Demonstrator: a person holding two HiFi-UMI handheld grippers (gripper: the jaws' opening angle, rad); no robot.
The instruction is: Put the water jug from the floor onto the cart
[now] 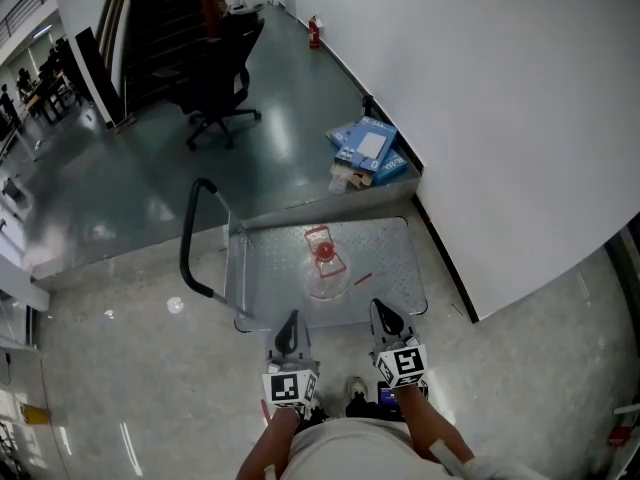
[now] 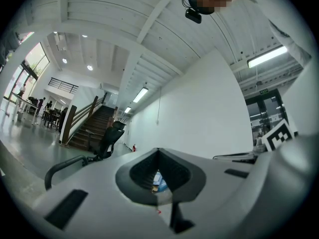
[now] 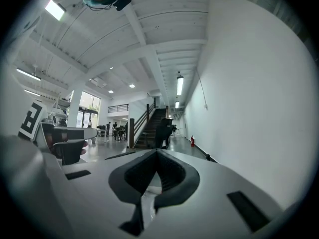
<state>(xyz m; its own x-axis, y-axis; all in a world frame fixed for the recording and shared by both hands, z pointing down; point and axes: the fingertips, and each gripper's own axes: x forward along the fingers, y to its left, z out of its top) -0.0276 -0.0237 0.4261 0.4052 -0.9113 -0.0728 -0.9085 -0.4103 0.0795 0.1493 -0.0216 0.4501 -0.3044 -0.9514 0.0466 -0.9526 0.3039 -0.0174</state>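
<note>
The clear water jug [image 1: 325, 265] with a red cap rests on the grey platform of the cart [image 1: 390, 243]; from above I cannot tell whether it stands or leans. The cart's black handle [image 1: 190, 238] rises at its left end. My left gripper [image 1: 288, 324] and right gripper [image 1: 384, 314] hover side by side just short of the cart's near edge, apart from the jug. Both point level, toward the cart. In the left gripper view the left gripper [image 2: 159, 152] has its jaws shut with nothing in them. The right gripper [image 3: 157, 153] looks the same in the right gripper view.
Blue boxes [image 1: 368, 148] lie on the floor beyond the cart, against the white wall [image 1: 500, 118] that runs along the right. A black office chair [image 1: 220, 88] stands farther back near a staircase [image 1: 160, 18]. A red fire extinguisher [image 1: 314, 33] sits by the wall.
</note>
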